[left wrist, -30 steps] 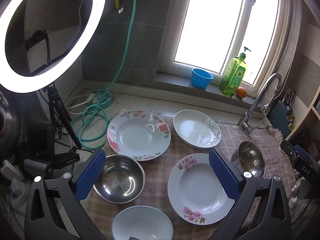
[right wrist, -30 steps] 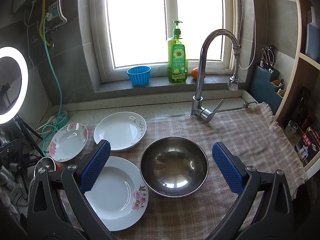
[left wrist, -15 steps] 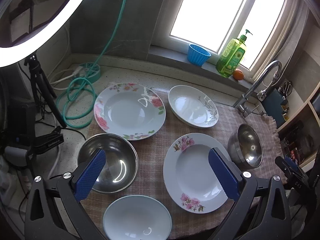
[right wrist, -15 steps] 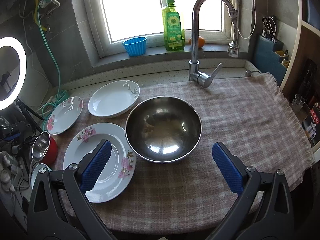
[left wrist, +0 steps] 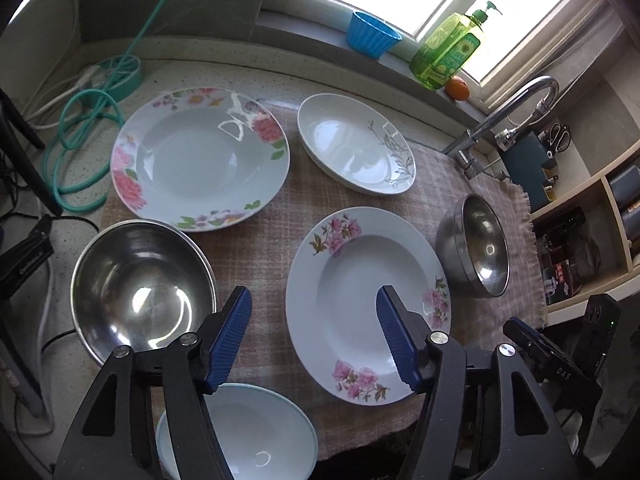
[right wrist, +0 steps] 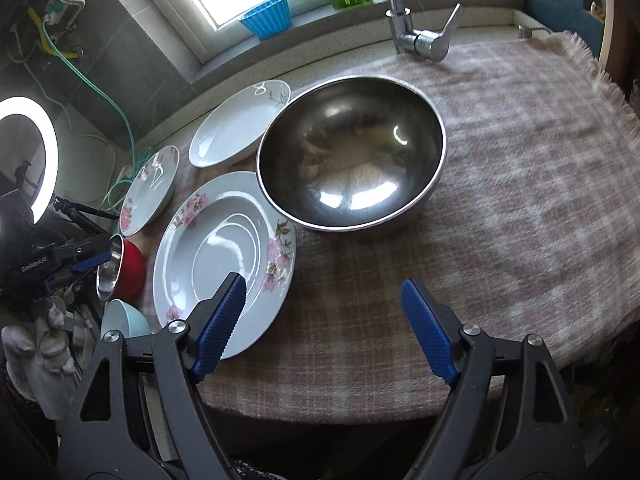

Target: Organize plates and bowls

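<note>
My left gripper (left wrist: 312,334) hangs wide and empty above the pink-flowered plate (left wrist: 352,280); I should straddle its rim squarely before closing. My right gripper (right wrist: 320,312), also wide and empty, faces the large steel bowl (right wrist: 352,152). Only the right view reveals the red-sided bowl (right wrist: 120,270).

A checked cloth (right wrist: 500,200) lies ahead of the jaws. Far beyond them stand a faucet (right wrist: 416,36), a blue cup (left wrist: 374,40) and a green soap bottle (left wrist: 448,54). A teal hose (left wrist: 80,136) coils far left
</note>
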A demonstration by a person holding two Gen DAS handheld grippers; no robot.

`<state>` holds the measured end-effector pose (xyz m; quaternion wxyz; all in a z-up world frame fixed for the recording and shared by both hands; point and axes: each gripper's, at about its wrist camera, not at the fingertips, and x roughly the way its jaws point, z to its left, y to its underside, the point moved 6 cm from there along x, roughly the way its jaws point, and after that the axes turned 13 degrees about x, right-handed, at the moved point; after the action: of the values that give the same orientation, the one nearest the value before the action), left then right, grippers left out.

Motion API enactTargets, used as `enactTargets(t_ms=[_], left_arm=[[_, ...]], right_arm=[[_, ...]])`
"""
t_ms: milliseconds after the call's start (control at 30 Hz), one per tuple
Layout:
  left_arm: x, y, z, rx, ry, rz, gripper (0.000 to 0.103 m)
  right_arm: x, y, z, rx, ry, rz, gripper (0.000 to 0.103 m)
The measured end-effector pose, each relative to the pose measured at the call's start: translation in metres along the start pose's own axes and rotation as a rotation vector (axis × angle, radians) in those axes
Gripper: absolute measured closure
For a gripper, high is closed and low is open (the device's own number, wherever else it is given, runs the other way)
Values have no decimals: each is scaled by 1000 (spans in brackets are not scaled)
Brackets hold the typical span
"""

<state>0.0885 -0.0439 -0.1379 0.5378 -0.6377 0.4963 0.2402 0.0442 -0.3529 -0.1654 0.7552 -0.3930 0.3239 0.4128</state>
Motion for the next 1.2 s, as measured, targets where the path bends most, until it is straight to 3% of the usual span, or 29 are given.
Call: enactTargets(t_ms=[167, 300, 467, 967, 1200], left_arm=[[19, -2, -5, 28, 22, 77, 63], [31, -6, -2, 41, 25, 115, 65], [47, -14, 9, 24, 38, 152, 70], [75, -31, 17, 53, 28, 207, 76], [81, -29, 18, 59, 35, 236, 83]], right_arm=[[22, 7, 4, 34, -47, 91, 41], [37, 7, 7, 60, -86, 148, 56], [52, 4, 9, 85, -104, 177, 60], [74, -2, 16, 121, -147, 215, 84], [78, -2, 18, 118, -153, 232, 86]])
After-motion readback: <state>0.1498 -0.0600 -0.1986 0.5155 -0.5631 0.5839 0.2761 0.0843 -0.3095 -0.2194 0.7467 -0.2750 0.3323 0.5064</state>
